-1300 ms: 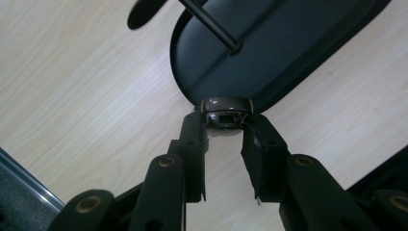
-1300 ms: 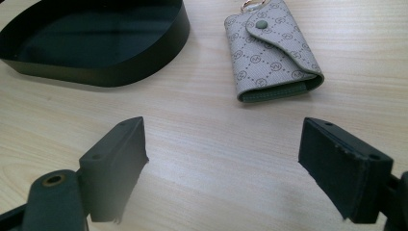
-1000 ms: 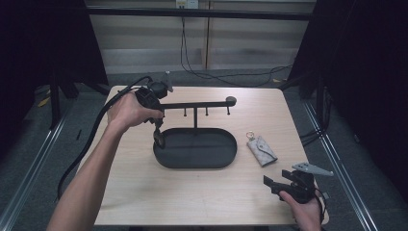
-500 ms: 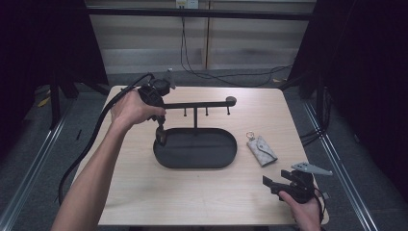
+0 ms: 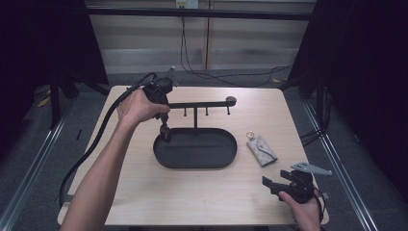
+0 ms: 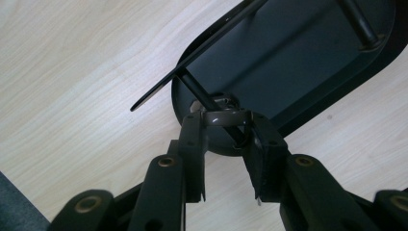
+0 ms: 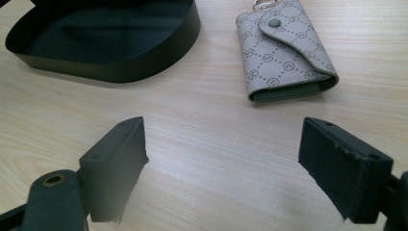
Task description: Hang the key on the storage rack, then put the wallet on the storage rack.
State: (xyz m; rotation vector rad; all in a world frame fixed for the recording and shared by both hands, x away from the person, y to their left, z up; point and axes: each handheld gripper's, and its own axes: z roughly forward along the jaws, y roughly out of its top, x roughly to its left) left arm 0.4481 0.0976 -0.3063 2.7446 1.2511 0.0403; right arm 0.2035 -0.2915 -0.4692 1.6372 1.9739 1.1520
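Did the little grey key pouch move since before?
No. The grey key pouch lies in the same spot on the table, just right of the black oval tray, as in the earlier high views.

Wooden table [image 5: 144, 192]: black oval tray [image 5: 195, 161], grey key pouch [image 5: 262, 150].

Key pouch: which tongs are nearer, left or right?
Right. The right tongs sit open just short of the key pouch; the left tongs are across the tray, at its far-left rim.
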